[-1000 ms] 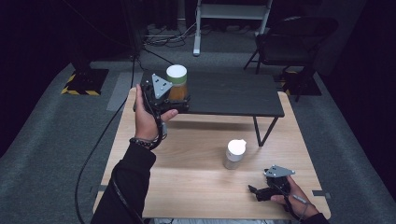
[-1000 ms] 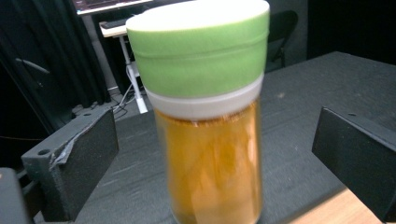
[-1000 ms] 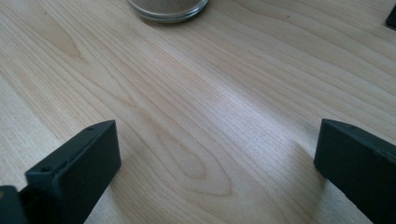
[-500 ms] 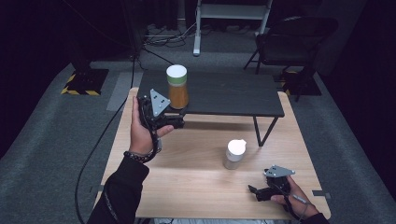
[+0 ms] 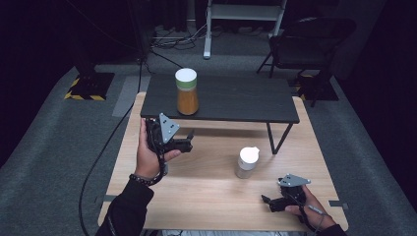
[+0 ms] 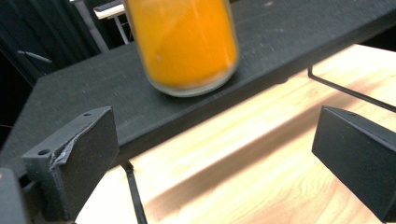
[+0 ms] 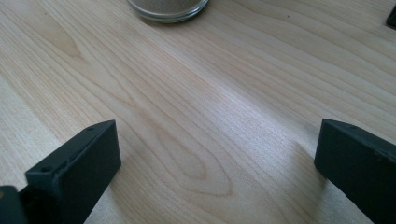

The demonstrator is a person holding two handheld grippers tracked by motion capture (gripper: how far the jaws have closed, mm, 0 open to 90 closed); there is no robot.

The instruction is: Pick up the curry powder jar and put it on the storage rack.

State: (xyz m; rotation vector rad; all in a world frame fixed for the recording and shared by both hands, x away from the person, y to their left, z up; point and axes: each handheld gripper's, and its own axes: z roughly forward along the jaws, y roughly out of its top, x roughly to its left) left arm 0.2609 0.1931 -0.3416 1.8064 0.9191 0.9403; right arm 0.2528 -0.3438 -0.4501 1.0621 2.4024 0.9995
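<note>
A jar of orange powder (image 5: 187, 94) with a white lid stands upright on the low black shelf (image 5: 236, 98). In the left gripper view the orange jar (image 6: 184, 44) is blurred, beyond the jaws. My left gripper (image 5: 189, 140) is open, held over the wooden table just in front of the shelf, with nothing between its jaws (image 6: 210, 154). A small white-lidded jar (image 5: 247, 162) with pale contents stands on the wooden table (image 5: 206, 191). My right gripper (image 5: 266, 201) is open near the front right edge, its jaws (image 7: 215, 158) wide over bare wood and the small jar's base (image 7: 168, 8) ahead.
The shelf's thin black wire legs (image 5: 275, 138) stand on the wood between the two jars. A black cable (image 5: 105, 147) trails off the table's left side. A dark chair (image 5: 310, 44) and a white stand (image 5: 246, 12) are on the grey floor behind.
My left gripper has drawn back from beside the orange jar toward the near side and lower. The jar stays on the shelf. The right gripper has not moved.
</note>
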